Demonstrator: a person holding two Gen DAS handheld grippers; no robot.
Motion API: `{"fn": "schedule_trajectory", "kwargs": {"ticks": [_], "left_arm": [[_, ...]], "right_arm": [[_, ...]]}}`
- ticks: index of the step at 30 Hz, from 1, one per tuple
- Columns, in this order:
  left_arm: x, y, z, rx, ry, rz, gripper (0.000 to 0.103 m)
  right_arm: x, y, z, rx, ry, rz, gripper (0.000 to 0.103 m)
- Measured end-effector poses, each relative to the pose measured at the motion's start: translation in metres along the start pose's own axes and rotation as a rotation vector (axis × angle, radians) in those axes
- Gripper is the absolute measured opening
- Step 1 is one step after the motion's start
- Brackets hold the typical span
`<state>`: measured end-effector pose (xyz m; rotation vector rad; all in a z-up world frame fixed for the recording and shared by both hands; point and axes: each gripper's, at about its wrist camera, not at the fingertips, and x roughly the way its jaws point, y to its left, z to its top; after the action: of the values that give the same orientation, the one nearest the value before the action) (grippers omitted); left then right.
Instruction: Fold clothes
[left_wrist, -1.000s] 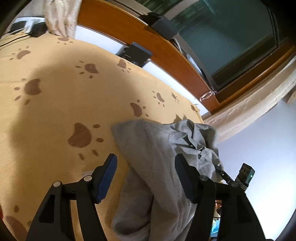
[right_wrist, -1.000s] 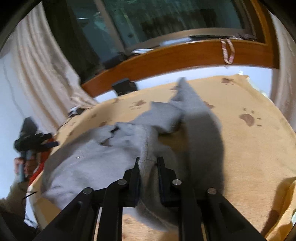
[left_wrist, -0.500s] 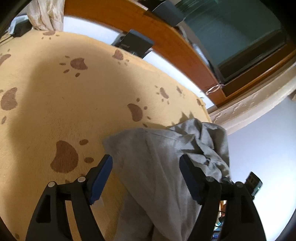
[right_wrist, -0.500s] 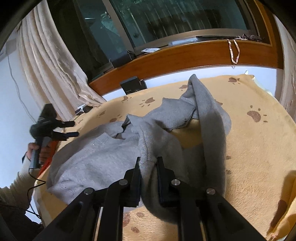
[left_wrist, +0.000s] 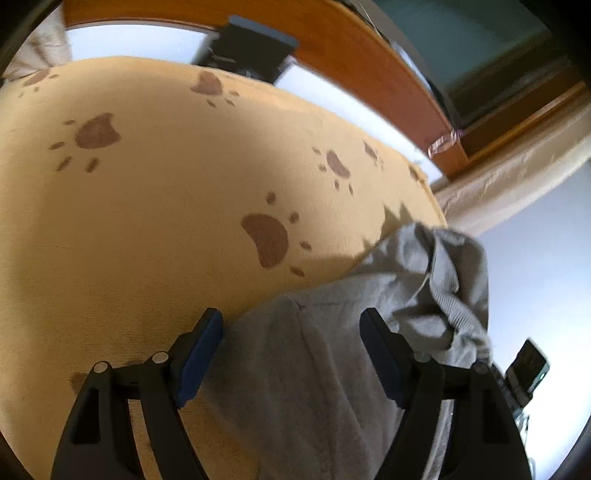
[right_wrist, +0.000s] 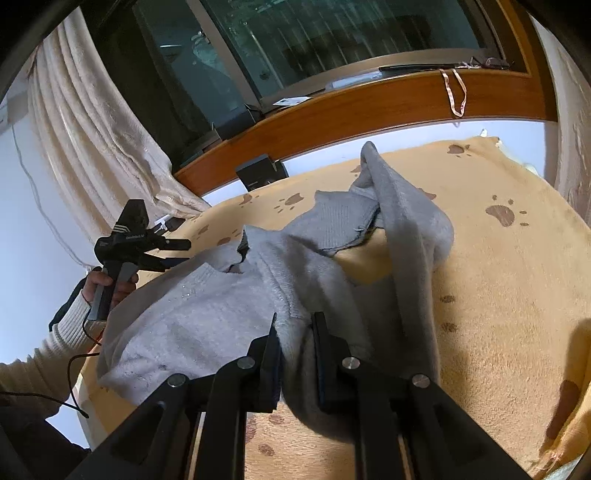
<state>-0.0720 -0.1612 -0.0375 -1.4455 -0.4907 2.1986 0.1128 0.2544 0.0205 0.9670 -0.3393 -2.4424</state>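
Grey sweater (right_wrist: 236, 306) heaped in the left and centre of the right wrist frame, on the yellow paw-print blanket (right_wrist: 509, 280); one sleeve (right_wrist: 406, 229) draped up toward the upper centre. Not yet folded, not yet flat.

Right claw (right_wrist: 295, 354) pressed together on a ridge of the grey knit at bottom centre; unmoved over the last second, same pinch.

Left claw (left_wrist: 291, 354) spread, blue pads (left_wrist: 201, 349) clear of cloth on both sides. Changed: wider than a second ago and now settled; carried in over a grey edge (left_wrist: 295, 306), which sat higher in frame before. Nothing gripped.

Reading: second grasp point being lined up, probably to spread or lift the garment. Left claw also visible at left of the right wrist frame (right_wrist: 173, 251), hand (right_wrist: 107, 284) on its handle.
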Motion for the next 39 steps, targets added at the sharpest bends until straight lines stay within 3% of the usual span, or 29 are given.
{"fn": "schedule_trajectory", "kwargs": {"ticks": [3, 5, 7, 8, 10, 11, 14, 19, 22, 24, 26, 28, 31, 33, 35, 39], "left_arm": [[0.005, -0.013, -0.004, 0.090, 0.004, 0.066, 0.079], [0.007, -0.019, -0.006, 0.138, 0.007, 0.130, 0.070], [0.009, -0.024, -0.007, 0.176, 0.012, 0.195, 0.048], [0.010, -0.027, -0.007, 0.195, 0.015, 0.228, 0.043], [0.010, -0.026, -0.007, 0.181, 0.023, 0.228, 0.025], [0.010, -0.026, -0.008, 0.172, 0.023, 0.224, 0.022], [0.008, -0.033, -0.013, 0.180, 0.002, 0.243, 0.019], [-0.006, -0.060, -0.029, 0.291, -0.113, 0.321, 0.018], [-0.021, -0.071, -0.038, 0.320, -0.193, 0.345, 0.018], [-0.028, -0.075, -0.040, 0.316, -0.229, 0.355, 0.017], [-0.033, -0.077, -0.043, 0.309, -0.260, 0.368, 0.018], [-0.037, -0.079, -0.048, 0.308, -0.285, 0.382, 0.017], [-0.044, -0.083, -0.053, 0.300, -0.324, 0.389, 0.017], [-0.050, -0.086, -0.056, 0.290, -0.350, 0.380, 0.017], [-0.057, -0.090, -0.058, 0.281, -0.375, 0.370, 0.017], [-0.080, -0.097, -0.064, 0.250, -0.444, 0.338, 0.017]], "right_arm": [[0.002, 0.000, 0.000, -0.005, 0.001, 0.004, 0.015], [0.004, -0.001, 0.001, -0.004, 0.003, 0.007, 0.015], [0.005, -0.002, 0.001, -0.001, 0.007, 0.013, 0.015], [0.006, -0.002, 0.001, -0.002, 0.008, 0.015, 0.015], [0.007, -0.002, 0.001, -0.009, 0.014, 0.016, 0.015], [0.008, -0.002, 0.001, -0.009, 0.016, 0.016, 0.015], [0.010, -0.004, 0.001, 0.008, 0.021, 0.024, 0.017], [0.013, -0.007, 0.001, 0.019, 0.026, 0.039, 0.020], [0.015, -0.002, -0.001, -0.017, 0.023, 0.046, 0.035], [0.017, 0.004, -0.003, -0.046, 0.022, 0.056, 0.063], [0.022, 0.015, -0.004, -0.097, 0.034, 0.027, 0.069], [0.028, 0.028, -0.005, -0.156, 0.048, -0.054, 0.069], [0.033, 0.041, -0.007, -0.214, 0.056, -0.175, 0.060], [0.033, 0.044, -0.007, -0.216, 0.048, -0.239, 0.031], [0.026, 0.035, -0.005, -0.156, 0.037, -0.248, 0.018], [0.011, 0.032, 0.000, -0.119, -0.014, -0.270, 0.014]]}}
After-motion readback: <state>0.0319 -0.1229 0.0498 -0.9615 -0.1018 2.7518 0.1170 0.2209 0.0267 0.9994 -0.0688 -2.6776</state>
